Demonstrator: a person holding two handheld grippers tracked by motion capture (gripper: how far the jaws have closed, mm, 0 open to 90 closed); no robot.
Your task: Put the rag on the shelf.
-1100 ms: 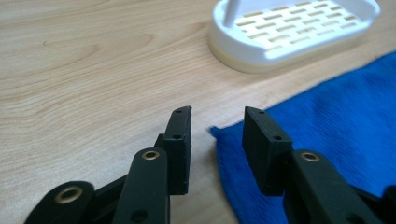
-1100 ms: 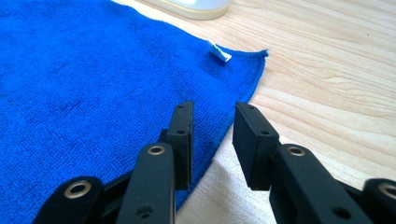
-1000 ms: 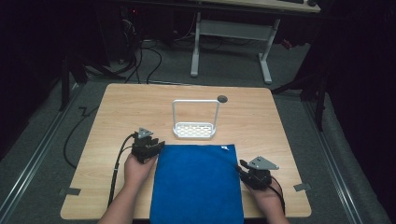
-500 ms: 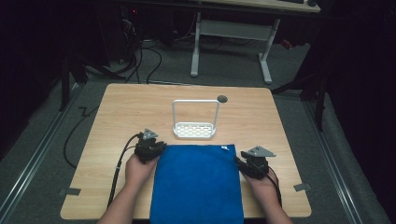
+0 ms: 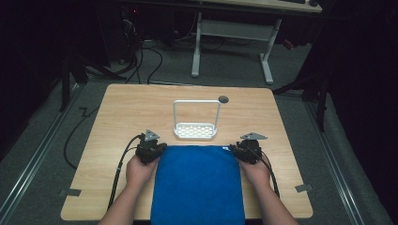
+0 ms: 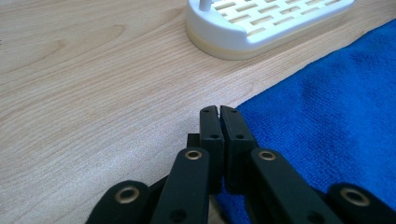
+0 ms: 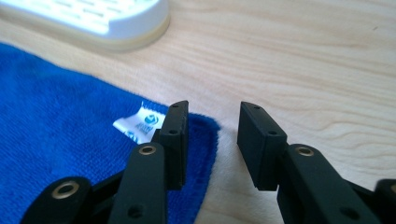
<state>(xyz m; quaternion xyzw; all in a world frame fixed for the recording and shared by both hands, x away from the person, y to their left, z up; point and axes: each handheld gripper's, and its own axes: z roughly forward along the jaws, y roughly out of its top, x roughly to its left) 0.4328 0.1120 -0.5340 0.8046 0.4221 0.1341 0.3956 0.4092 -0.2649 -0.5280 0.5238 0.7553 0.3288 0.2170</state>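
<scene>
while left gripper (image 6: pixel 219 112) pinches shut, right gripper (image 7: pixel 212 123) (jaws apart), blue towel (image 5: pixel 197 183) corner

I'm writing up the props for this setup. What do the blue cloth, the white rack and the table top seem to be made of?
Blue cloth: soft, matte pile with fuzzy nap, likely microfibre towel; a sewn label sits near its corner.
White rack: smooth, slightly glossy moulded plastic by its look, with a slotted base.
Table top: light wood grain, satin finish; solid wood or laminate cannot be told.

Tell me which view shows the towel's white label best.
The right gripper view: the label sits close up at the towel corner, logo visible. The high view shows a tiny pale speck. The left gripper view gives plain blue cloth.
</scene>
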